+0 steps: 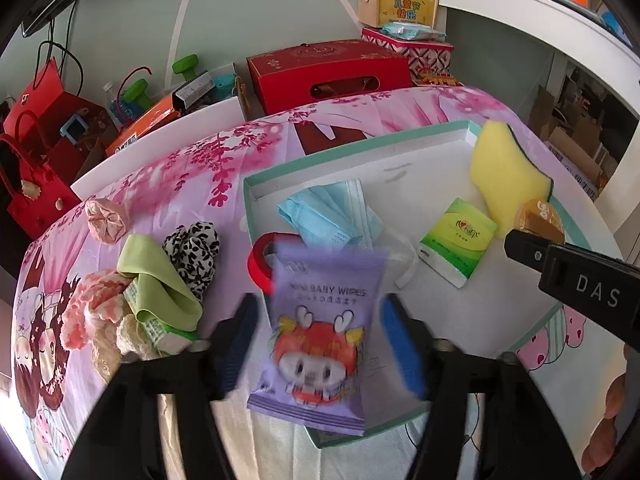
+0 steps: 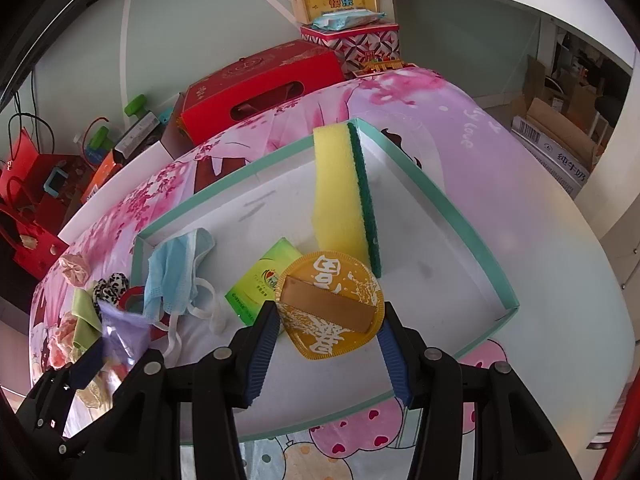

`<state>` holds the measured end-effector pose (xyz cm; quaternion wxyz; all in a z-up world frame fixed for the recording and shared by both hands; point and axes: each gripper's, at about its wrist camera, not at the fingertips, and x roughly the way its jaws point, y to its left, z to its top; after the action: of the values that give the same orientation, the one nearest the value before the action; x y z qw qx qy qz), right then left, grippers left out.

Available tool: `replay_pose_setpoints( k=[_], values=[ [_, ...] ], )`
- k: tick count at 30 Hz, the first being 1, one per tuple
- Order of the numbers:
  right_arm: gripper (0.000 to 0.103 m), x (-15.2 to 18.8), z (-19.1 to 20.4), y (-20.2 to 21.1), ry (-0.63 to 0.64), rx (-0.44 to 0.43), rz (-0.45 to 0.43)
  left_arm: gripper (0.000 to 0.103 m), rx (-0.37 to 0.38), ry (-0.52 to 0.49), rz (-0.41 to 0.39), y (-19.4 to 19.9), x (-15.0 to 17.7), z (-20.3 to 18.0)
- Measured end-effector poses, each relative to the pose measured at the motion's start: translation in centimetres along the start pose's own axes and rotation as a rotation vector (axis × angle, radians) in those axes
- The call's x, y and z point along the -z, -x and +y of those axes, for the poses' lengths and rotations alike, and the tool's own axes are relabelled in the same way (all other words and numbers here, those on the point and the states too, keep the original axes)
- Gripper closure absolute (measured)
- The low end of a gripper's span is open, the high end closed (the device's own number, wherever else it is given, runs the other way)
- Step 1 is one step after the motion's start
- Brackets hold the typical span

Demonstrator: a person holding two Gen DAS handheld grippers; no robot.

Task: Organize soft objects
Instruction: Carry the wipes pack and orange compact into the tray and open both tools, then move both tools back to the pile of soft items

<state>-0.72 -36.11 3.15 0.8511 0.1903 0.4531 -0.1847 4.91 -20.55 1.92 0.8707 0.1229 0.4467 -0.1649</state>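
Observation:
A shallow white tray with a teal rim (image 1: 356, 146) (image 2: 444, 194) lies on the pink bedspread. In it are a blue face mask (image 1: 332, 216) (image 2: 176, 272), a green tissue pack (image 1: 458, 242) (image 2: 260, 276) and a yellow sponge (image 1: 508, 176) (image 2: 340, 192). My left gripper (image 1: 320, 332) is open, with a purple baby wipes pack (image 1: 320, 340) blurred between its jaws over the tray's near rim. My right gripper (image 2: 330, 320) is shut on a round golden packet (image 2: 332, 304) over the tray.
Left of the tray lie a green cloth (image 1: 160, 276), a leopard scrunchie (image 1: 194, 252), a pink scrunchie (image 1: 106, 220), a coral fluffy cloth (image 1: 92, 308) and a red tape roll (image 1: 260, 262). A red gift box (image 1: 332, 74) and bags stand behind the bed.

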Motion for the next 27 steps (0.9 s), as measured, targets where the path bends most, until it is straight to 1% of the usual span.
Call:
replay_pose_setpoints(
  k=[1,2,3,4,6,8,9,13,14,16,19,21,23,27],
  values=[
    [0.048,0.0,0.0,0.0,-0.003,-0.004,0.0,0.023,0.0,0.004,-0.004,0.1,0.0,0.1],
    [0.048,0.0,-0.1,0.1,-0.01,-0.01,0.001,0.022,-0.002,0.007,-0.007,0.2,0.0,0.2],
    [0.045,0.0,-0.2,0.1,-0.017,-0.016,0.002,0.022,-0.007,0.01,-0.009,0.3,-0.1,0.3],
    [0.037,0.0,-0.2,0.1,-0.021,-0.02,0.003,0.022,-0.009,0.011,-0.01,0.4,-0.1,0.4],
    [0.03,-0.1,-0.2,0.2,-0.023,-0.022,-0.001,0.021,-0.015,0.014,-0.012,0.5,-0.1,0.6],
    [0.03,-0.1,-0.1,0.4,-0.018,-0.02,-0.007,0.019,-0.023,0.019,-0.013,0.6,-0.1,0.8],
    [0.028,-0.1,0.0,0.5,-0.016,-0.02,-0.009,0.018,-0.029,0.024,-0.015,0.8,0.0,1.0],
    [0.012,-0.1,0.1,0.5,-0.008,-0.022,-0.01,0.017,-0.052,0.057,-0.007,0.9,-0.1,2.0],
    [0.01,-0.1,0.1,0.5,-0.007,-0.02,-0.01,0.014,-0.058,0.068,0.0,0.8,0.0,2.3],
    [0.0,-0.1,0.2,0.5,-0.004,-0.016,-0.013,0.011,-0.066,0.087,0.007,0.8,0.0,2.9],
    [0.0,-0.1,0.1,0.5,-0.006,-0.013,-0.022,0.011,-0.096,0.145,0.007,0.7,0.1,4.4],
    [0.0,-0.1,0.0,0.5,-0.013,-0.019,-0.022,0.009,-0.107,0.182,0.003,0.7,0.1,5.3],
    [0.0,-0.1,-0.1,0.4,-0.012,-0.017,-0.016,0.002,-0.114,0.221,0.0,0.8,0.2,6.2],
    [0.0,0.0,0.1,0.2,-0.005,-0.018,-0.005,0.002,-0.134,0.273,-0.004,0.9,0.3,7.8]
  ],
)
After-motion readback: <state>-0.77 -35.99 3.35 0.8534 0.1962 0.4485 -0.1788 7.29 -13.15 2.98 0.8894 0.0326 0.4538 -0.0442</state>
